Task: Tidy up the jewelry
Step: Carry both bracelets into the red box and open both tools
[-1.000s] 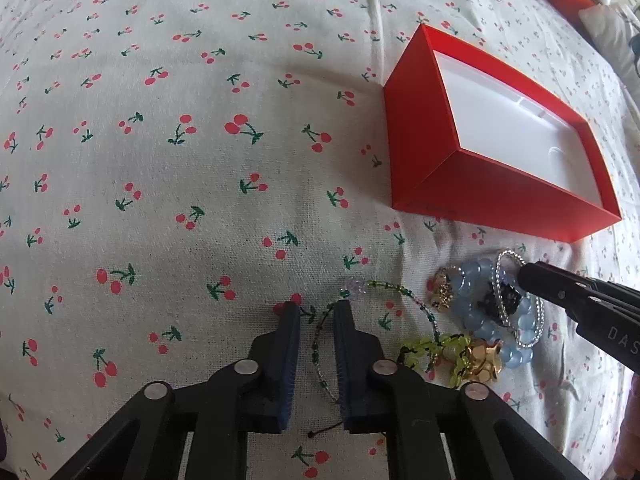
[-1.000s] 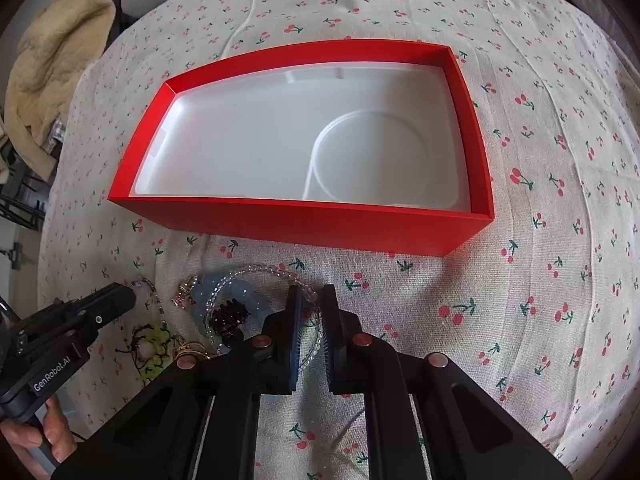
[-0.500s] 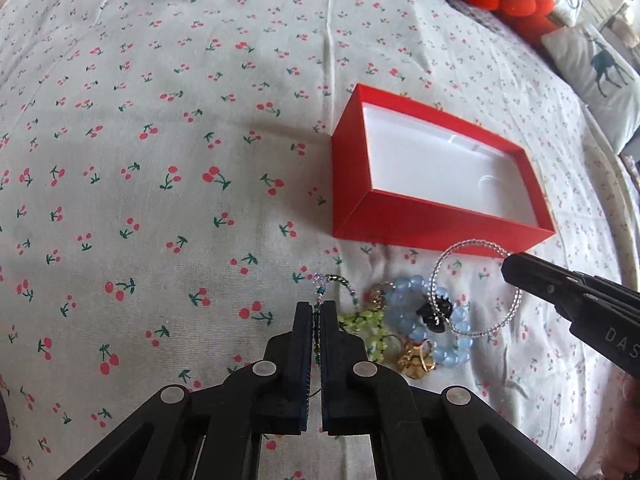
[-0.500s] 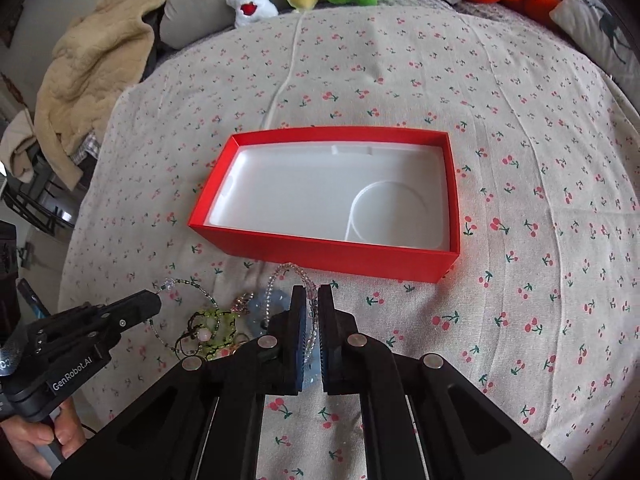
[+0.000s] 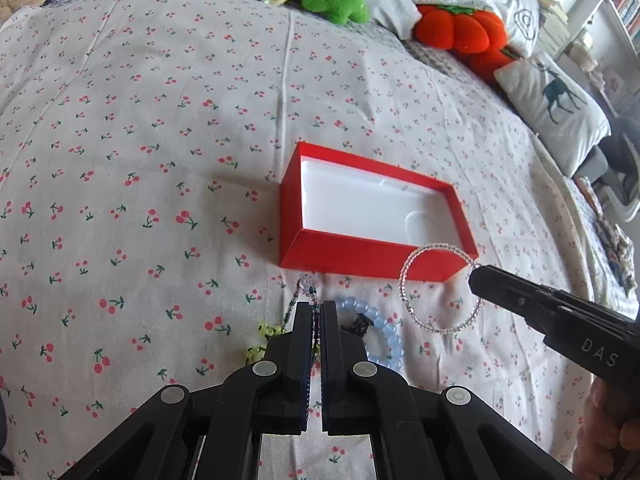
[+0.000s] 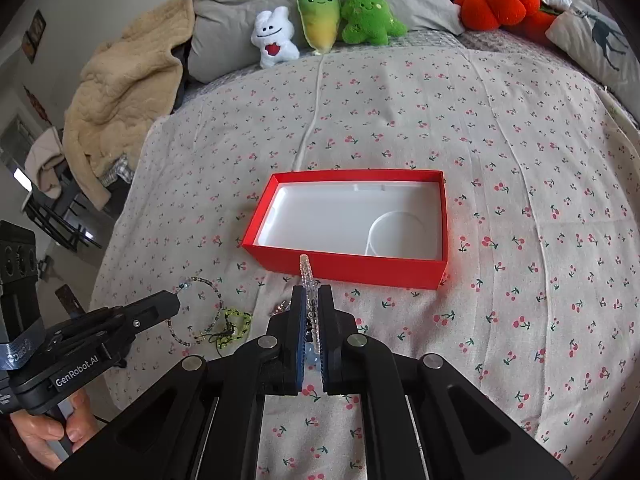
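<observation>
A red box with an empty white insert lies on the cherry-print bedspread. My left gripper is shut on a thin green beaded bracelet, also visible in the right wrist view, lifted off the bed. My right gripper is shut on a clear beaded bracelet, which hangs as a ring in front of the box. A blue bead bracelet and a yellow-green piece lie on the bed below.
Plush toys and pillows line the head of the bed. A beige blanket hangs over a chair at the left. A red-orange plush sits at the right.
Both grippers shut on their bracelets and rose well above the bed, lifting the green and the clear bracelet out of the jewelry pile. The box now looks smaller and farther.
</observation>
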The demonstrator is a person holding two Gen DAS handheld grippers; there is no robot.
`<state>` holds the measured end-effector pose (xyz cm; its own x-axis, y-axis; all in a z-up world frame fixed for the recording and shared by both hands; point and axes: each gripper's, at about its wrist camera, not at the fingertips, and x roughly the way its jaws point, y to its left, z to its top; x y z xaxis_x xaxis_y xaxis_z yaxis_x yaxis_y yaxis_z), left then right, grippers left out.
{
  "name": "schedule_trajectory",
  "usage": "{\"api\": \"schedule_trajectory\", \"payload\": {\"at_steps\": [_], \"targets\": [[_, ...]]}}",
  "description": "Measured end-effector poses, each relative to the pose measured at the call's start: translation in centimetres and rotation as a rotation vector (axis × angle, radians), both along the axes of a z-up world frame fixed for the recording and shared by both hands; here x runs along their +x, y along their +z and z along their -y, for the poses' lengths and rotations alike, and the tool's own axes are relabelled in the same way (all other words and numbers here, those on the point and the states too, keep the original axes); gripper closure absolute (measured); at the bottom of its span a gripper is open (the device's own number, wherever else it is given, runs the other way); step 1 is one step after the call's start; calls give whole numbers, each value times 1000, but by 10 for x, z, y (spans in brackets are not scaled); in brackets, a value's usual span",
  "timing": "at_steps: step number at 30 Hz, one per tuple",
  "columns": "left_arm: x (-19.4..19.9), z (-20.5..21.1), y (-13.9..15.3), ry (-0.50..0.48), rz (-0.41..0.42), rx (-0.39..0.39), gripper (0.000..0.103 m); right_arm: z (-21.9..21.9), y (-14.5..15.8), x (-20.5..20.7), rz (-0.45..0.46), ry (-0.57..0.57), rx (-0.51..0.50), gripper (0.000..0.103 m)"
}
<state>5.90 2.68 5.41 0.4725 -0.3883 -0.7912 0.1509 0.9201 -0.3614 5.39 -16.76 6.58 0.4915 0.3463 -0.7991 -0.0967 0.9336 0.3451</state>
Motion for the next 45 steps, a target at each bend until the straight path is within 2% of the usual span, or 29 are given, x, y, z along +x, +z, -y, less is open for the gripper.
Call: {"api": "schedule_trajectory", "payload": {"at_steps": [9,13,24,28,31,33,37,41,43,45], "targets": [[16,6,20,16,65,-99,103,8,15,19,41,-40,59,97],[33,17,21,29,85,-148,103,12,11,33,45,-69,84,97],[83,48,-13,62,63,-232,103,25,-19,70,25,-132,172,97],[93,49,-29,94,30,-186,103,36,-37,79,-10,-174,164,97],[96,49,-36,115,30,-108,103,45,-45,81,-30,-205,88,97],[99,48,-42,123,19,-83,103,51,-51,82,-42,-223,44,97],[104,48,-51,139,2,-31,103,56,-60,82,-68,-227,12,97],[102,52,-50,134,20,17,103,54,-63,82,-76,-213,-24,97],[100,53,-46,125,22,43,96,55,-61,81,-76,-212,-29,96],[96,55,-40,115,39,64,71,55,-57,80,-79,-202,-27,96]]}}
